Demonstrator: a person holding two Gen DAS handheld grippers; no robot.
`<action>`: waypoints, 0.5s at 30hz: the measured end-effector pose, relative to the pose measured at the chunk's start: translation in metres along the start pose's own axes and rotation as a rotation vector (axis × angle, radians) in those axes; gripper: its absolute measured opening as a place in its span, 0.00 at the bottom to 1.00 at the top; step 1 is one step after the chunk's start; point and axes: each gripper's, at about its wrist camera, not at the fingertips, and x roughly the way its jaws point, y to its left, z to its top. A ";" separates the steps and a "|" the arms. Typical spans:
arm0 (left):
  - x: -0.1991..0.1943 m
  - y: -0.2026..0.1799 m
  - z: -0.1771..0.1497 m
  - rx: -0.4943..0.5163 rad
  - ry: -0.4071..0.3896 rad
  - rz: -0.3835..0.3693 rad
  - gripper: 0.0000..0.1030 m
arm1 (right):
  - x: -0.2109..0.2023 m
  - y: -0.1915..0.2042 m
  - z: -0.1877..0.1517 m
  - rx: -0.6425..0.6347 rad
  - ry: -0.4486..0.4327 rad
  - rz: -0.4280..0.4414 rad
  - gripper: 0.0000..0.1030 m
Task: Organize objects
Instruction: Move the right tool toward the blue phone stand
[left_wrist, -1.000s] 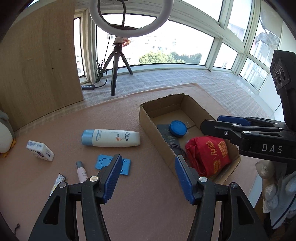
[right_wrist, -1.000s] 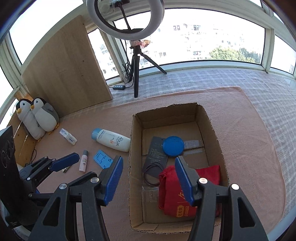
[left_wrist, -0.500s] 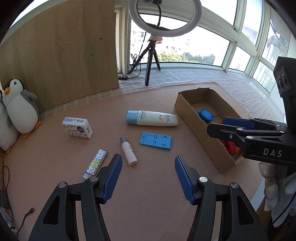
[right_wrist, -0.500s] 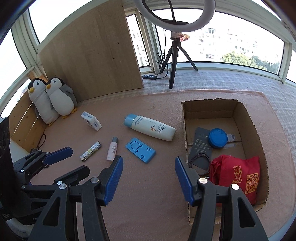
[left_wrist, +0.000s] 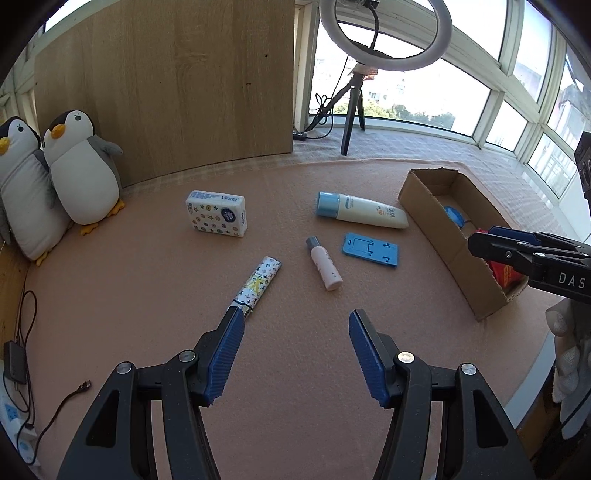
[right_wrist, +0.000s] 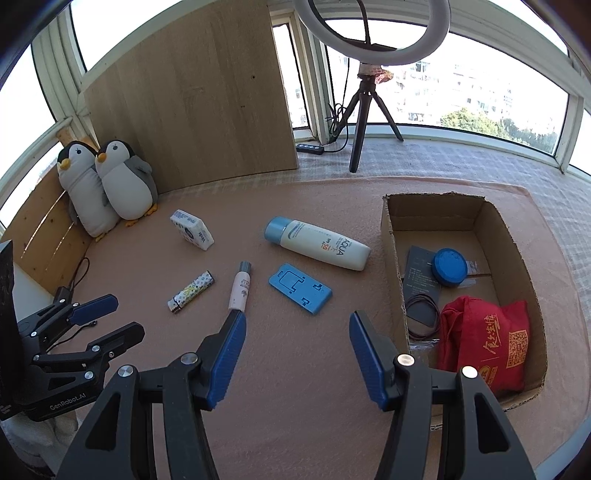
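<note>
On the pink mat lie a tissue pack (left_wrist: 217, 213) (right_wrist: 192, 229), a sunscreen bottle (left_wrist: 364, 212) (right_wrist: 317, 243), a blue phone stand (left_wrist: 370, 249) (right_wrist: 300, 289), a small pink bottle (left_wrist: 324, 263) (right_wrist: 241, 286) and a patterned lighter (left_wrist: 256, 285) (right_wrist: 191, 292). The cardboard box (left_wrist: 443, 236) (right_wrist: 495, 236) holds a red bag (right_wrist: 484, 343), a blue round lid (right_wrist: 450, 266) and a dark card. My left gripper (left_wrist: 295, 350) hovers open and empty just short of the lighter. My right gripper (right_wrist: 297, 350) is open and empty, between the phone stand and the box.
Two plush penguins (left_wrist: 55, 177) (right_wrist: 107, 184) lean at the mat's left edge against a wooden board (left_wrist: 166, 85). A ring light on a tripod (right_wrist: 365, 107) stands behind by the windows. Cables and a charger (left_wrist: 14, 362) lie at the left edge.
Both grippers have swung left, away from the box and over the loose items on the mat. The penguins and tissue pack have come into view. Jaw openings look unchanged.
</note>
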 end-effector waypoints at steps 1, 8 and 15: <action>0.001 0.004 -0.002 -0.006 0.005 0.001 0.61 | 0.001 0.000 -0.001 0.001 0.002 -0.002 0.53; 0.006 0.025 -0.011 -0.039 0.020 0.012 0.61 | 0.018 -0.002 -0.001 0.001 0.049 0.008 0.53; 0.006 0.036 -0.012 -0.058 0.016 0.016 0.61 | 0.046 -0.004 0.011 0.005 0.099 0.033 0.53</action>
